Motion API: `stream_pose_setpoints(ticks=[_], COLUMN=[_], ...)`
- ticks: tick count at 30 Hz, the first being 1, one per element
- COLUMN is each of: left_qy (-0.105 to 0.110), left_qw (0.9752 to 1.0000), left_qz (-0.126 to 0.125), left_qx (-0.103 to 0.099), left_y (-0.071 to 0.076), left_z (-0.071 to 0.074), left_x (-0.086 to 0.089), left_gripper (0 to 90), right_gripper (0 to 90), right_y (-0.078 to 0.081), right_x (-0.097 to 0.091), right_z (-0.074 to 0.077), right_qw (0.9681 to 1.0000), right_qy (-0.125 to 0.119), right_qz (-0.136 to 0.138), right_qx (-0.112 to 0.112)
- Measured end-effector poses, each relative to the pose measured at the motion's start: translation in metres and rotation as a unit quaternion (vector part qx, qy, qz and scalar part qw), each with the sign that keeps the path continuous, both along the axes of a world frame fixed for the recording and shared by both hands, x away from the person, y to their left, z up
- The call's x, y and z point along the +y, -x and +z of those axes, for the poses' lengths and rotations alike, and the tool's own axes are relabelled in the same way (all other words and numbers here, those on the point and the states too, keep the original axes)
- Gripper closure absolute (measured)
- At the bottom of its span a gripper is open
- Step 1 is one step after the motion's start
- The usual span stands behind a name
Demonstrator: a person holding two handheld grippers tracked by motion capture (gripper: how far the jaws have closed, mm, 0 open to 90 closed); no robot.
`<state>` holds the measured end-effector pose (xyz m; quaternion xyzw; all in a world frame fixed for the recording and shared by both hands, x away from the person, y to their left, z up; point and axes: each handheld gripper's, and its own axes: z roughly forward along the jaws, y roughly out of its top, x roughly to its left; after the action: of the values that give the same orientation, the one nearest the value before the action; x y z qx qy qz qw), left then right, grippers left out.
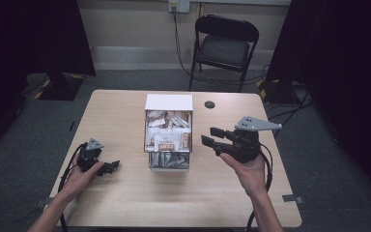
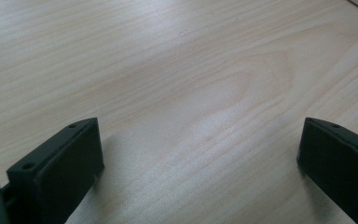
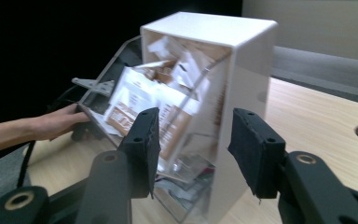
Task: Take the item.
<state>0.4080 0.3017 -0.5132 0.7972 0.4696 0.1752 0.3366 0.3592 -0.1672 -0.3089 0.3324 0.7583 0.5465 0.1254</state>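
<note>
I see the white box [image 1: 168, 102] upright mid-table, clear front w/ tilted flap; it's packed w/ white and brown sachets [image 1: 166, 131] (a few more lie in the bottom tray).

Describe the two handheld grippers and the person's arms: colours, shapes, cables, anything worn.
Both are black. The right gripper has two flat rectangular jaws with small screw holes, brass-ringed pivots and a grey three-cornered plate on top. The left gripper is similar, with a smaller grey plate. A black cable trails from each. The forearms are bare; no sleeves, gloves or watch are visible.
</note>
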Motion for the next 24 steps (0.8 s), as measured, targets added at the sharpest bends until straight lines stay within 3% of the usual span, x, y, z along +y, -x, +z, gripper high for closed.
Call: stream_pose_setpoints(ticks=[7, 15, 24], left_qy=[0.0, 0.0, 0.0], left_qw=[1.0, 1.0, 1.0], left_qz=[0.0, 0.0, 0.001], left_qx=[0.001, 0.0, -0.001], left_y=[0.0, 0.0, 0.0], left_z=[0.0, 0.0, 0.0], left_x=[0.0, 0.0, 0.0], left_gripper=[0.0, 0.0, 0.0], right_gripper=[54.6, 57.4, 60.8], right_y=[-0.004, -0.02, -0.037], right_x=[0.021, 0.052, 0.066], right_z=[0.006, 0.004, 0.001], right_qw=[0.9996, 0.9978, 0.9965], right_qy=[0.001, 0.007, 0.015], right_qz=[0.03, 0.065, 0.081], right_qx=[-0.001, 0.002, 0.014])
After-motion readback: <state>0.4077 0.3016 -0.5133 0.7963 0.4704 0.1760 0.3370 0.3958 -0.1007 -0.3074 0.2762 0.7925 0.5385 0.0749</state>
